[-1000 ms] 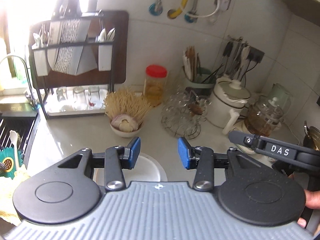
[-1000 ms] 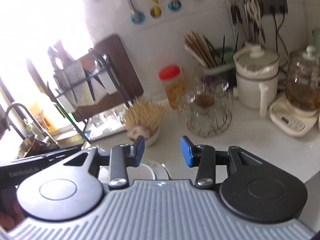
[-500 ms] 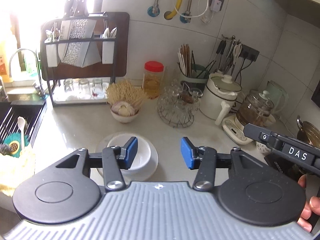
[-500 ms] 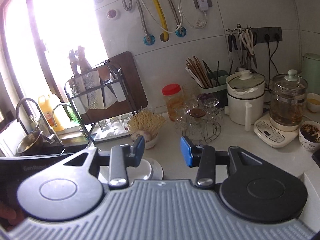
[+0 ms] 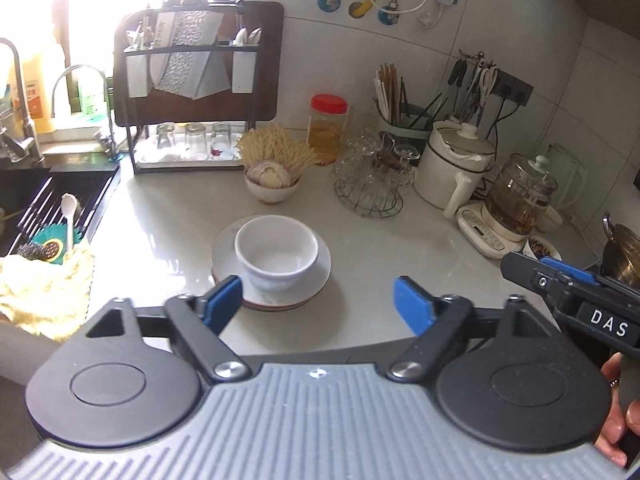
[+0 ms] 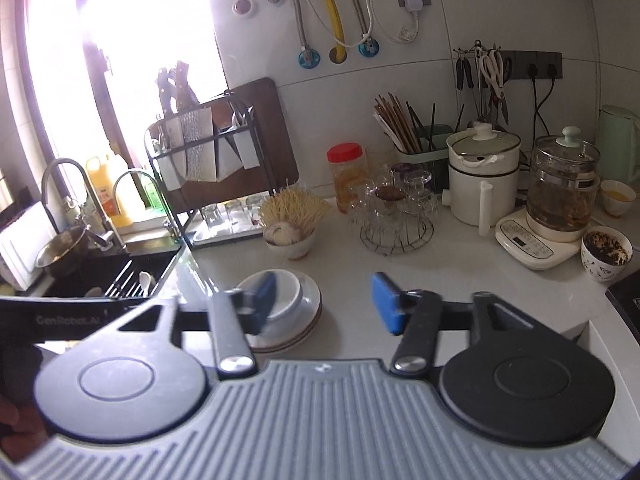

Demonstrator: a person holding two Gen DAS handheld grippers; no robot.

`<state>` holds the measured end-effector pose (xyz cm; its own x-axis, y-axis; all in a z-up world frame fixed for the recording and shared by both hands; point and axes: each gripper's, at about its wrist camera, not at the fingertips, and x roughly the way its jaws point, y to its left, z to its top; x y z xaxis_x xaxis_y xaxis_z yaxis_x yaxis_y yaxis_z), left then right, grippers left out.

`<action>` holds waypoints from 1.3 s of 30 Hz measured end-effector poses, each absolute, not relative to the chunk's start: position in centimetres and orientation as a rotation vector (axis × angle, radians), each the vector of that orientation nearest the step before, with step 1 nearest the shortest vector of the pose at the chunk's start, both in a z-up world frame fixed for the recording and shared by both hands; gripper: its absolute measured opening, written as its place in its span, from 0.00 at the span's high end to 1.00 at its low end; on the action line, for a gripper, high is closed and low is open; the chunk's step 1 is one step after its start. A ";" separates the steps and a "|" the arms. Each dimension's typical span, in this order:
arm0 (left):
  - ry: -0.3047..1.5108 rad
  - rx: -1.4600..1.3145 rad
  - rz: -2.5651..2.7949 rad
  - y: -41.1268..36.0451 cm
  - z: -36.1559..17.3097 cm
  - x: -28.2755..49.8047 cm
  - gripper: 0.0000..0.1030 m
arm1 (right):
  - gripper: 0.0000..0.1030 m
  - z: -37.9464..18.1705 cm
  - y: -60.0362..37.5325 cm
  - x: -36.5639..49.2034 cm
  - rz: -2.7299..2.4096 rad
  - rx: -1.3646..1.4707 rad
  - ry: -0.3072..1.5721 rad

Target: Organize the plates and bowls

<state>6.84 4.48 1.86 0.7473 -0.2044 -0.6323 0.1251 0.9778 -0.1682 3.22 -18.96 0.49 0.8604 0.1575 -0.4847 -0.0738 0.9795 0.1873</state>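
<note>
Left wrist view: the left hand-held gripper (image 5: 318,296) is opening wide, with nothing between its blue pads; it hangs over the near edge of the surface (image 5: 168,224). Just beyond it a white bowl (image 5: 277,251) sits upright in the middle of a stack of plates (image 5: 320,272). If the bowl is to be lifted next, I would bring one pad inside the rim and one outside, or span the whole bowl, and lift straight up so the plates beneath do not slide. The right hand-held gripper (image 5: 560,276) shows at the right edge, held by a hand (image 5: 618,408), near a steel pot.

The pale glossy surface reflects the window light. On the left is a dark sink (image 5: 52,200) with a yellow cloth at its near corner. At the far side stand a dish rack (image 5: 192,92), a small bowl of garlic, a red-lidded jar, a wire stand of glasses, a white cooker and a glass kettle.

Right wrist view: the right hand-held gripper (image 6: 324,300) is opening too, moderately wide and empty. Its left pad overlaps the bowl (image 6: 288,292) in the picture, but I cannot tell that it touches. The plates (image 6: 310,312) lie left of its centre line, so it should shift left before closing. A cup of tea leaves stands on the right, well apart.
</note>
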 end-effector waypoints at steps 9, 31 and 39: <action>0.684 -0.101 -0.128 5.1 2.2 4.9 0.04 | 0.02 0.8 -19.0 2.0 0.114 0.144 0.517; 0.697 -0.071 -0.093 5.3 1.9 3.1 0.02 | 0.00 0.1 -18.9 1.0 0.128 0.176 0.540; 0.696 -0.080 -0.085 5.5 1.7 2.8 0.02 | 0.00 -0.1 -18.7 0.6 0.126 0.179 0.538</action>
